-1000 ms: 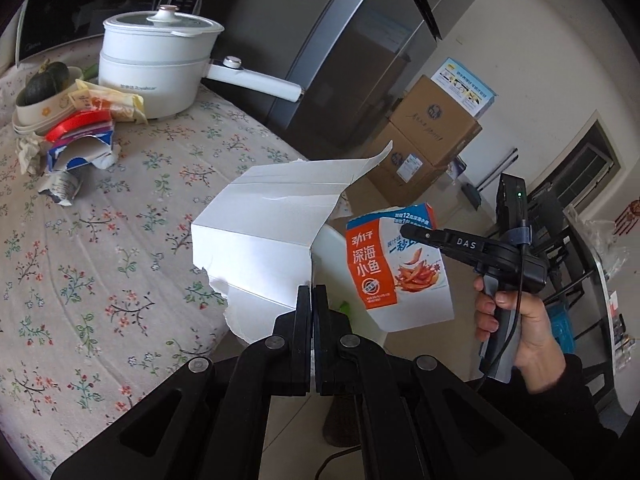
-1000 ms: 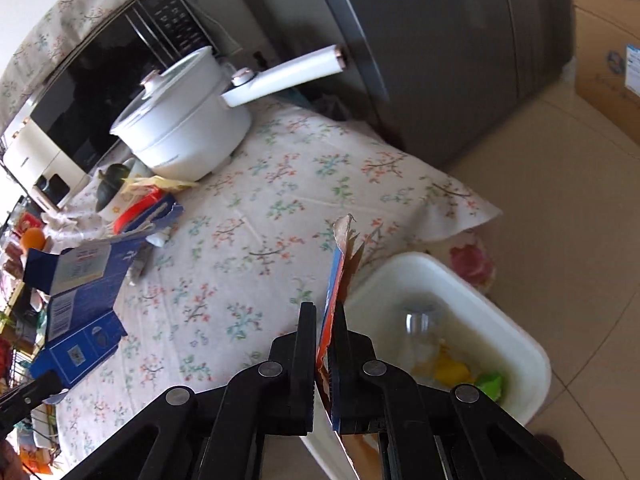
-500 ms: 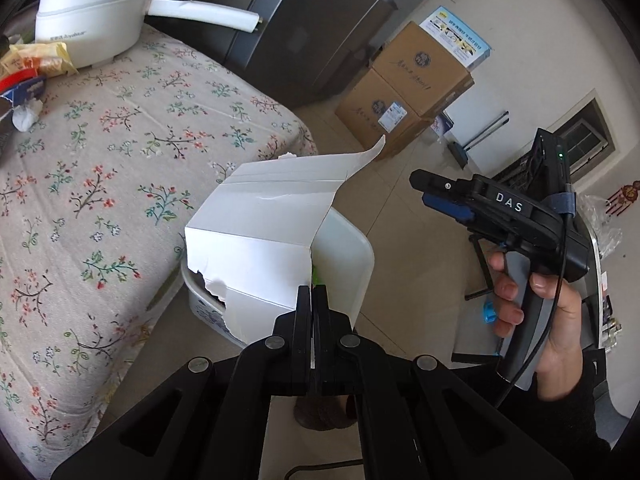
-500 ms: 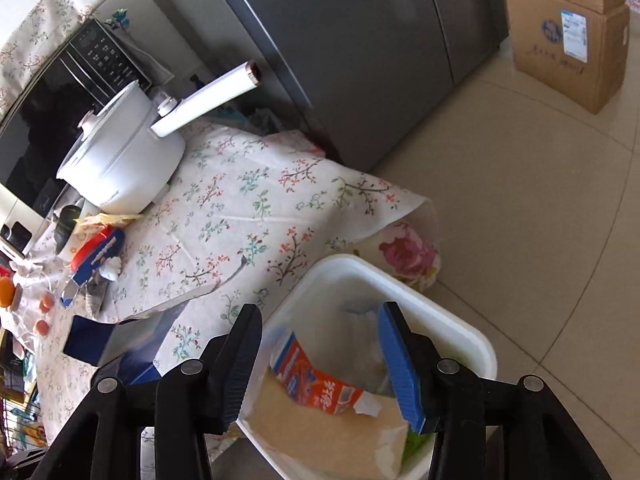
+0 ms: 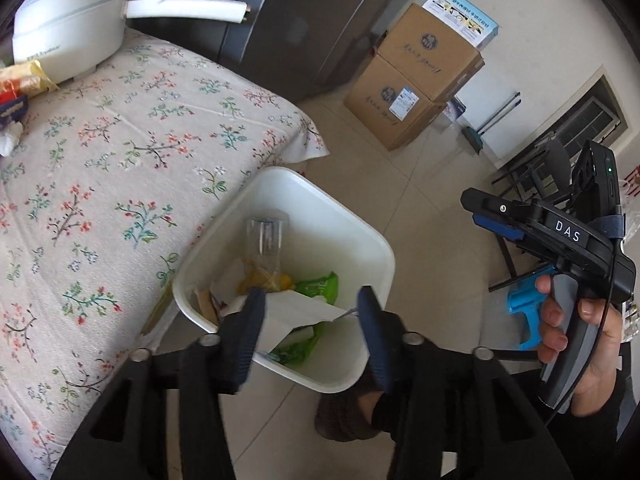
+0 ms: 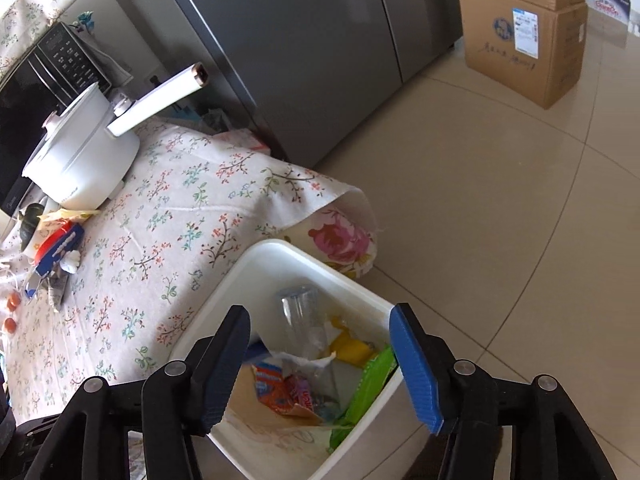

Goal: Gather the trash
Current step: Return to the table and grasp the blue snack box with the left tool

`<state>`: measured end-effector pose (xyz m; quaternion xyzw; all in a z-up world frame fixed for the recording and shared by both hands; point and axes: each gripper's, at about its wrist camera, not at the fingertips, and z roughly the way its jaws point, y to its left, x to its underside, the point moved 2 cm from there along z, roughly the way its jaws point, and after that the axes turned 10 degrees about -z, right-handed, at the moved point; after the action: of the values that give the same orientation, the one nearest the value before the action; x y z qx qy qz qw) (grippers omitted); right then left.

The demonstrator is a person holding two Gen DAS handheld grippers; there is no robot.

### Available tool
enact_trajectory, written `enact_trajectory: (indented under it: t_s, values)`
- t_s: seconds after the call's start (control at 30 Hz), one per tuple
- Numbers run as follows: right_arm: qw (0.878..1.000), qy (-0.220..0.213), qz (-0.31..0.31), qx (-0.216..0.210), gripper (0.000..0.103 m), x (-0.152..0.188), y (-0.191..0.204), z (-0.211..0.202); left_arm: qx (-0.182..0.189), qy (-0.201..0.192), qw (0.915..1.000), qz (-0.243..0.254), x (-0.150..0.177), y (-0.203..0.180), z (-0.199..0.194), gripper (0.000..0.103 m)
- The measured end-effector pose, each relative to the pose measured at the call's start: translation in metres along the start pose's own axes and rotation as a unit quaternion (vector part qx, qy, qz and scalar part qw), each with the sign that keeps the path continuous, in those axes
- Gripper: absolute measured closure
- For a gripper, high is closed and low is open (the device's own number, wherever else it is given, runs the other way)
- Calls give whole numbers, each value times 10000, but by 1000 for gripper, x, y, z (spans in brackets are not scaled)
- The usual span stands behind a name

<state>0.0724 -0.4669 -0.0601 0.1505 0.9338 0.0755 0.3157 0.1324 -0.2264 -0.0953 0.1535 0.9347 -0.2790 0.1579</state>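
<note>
Left wrist view shows the left gripper (image 5: 310, 316) hanging over the white trash bin (image 5: 360, 236), its two dark-padded fingers (image 5: 252, 320) spread well apart and still widening, with nothing pinched between them. Below the gap, a torn white carton (image 5: 296, 312) lies loose inside the bin; no pad touches it. Its long axis runs roughly from the bin's near-left side toward the lower right of the picture, and it lies tilted across the other rubbish. Under and behind it sit a green wrapper (image 5: 320, 284), something yellow (image 5: 260, 280) and a clear plastic bottle (image 5: 266, 240) leaning against the far wall, its length pointing toward the table.

At the right of the same view a hand (image 5: 576, 332) grips the handle of the right gripper (image 5: 480, 208), which points toward the bin.

Right wrist view looks down between the right gripper's blue-padded fingers (image 6: 412, 364), which are also wide apart and opening further, empty. Beneath them, in the bin (image 6: 272, 248), an orange snack box (image 6: 280, 388) lies crumpled and flattened, its brown inner face turned up, alongside the green wrapper (image 6: 368, 384) and the bottle (image 6: 300, 316).

The bin stands on the tiled floor (image 6: 500, 220), just beside the corner of the table with the floral tablecloth (image 6: 180, 208). Farther along the table are a white electric pot (image 6: 80, 160) with a long handle and a small heap of packaging (image 6: 56, 248). Cardboard boxes (image 6: 528, 40) are stacked beyond, near the grey refrigerator (image 6: 300, 40).
</note>
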Motion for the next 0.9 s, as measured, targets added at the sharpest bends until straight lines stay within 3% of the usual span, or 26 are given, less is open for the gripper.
enact_trajectory:
  t_s: [0.2, 0.5, 0.9]
  values:
    - [9999, -12, -89, -115, 35, -4, 10, -1, -664, -420, 9967, 187, -10, 19, -28, 32]
    - [9972, -19, -738, -115, 28, -9, 60, 6, -1194, -910, 9883, -253, -22, 66, -75, 24]
    - [9887, -7, -1471, -289, 23, -20, 140, 23, -1813, -1597, 9641, -1099, -39, 145, -151, 18]
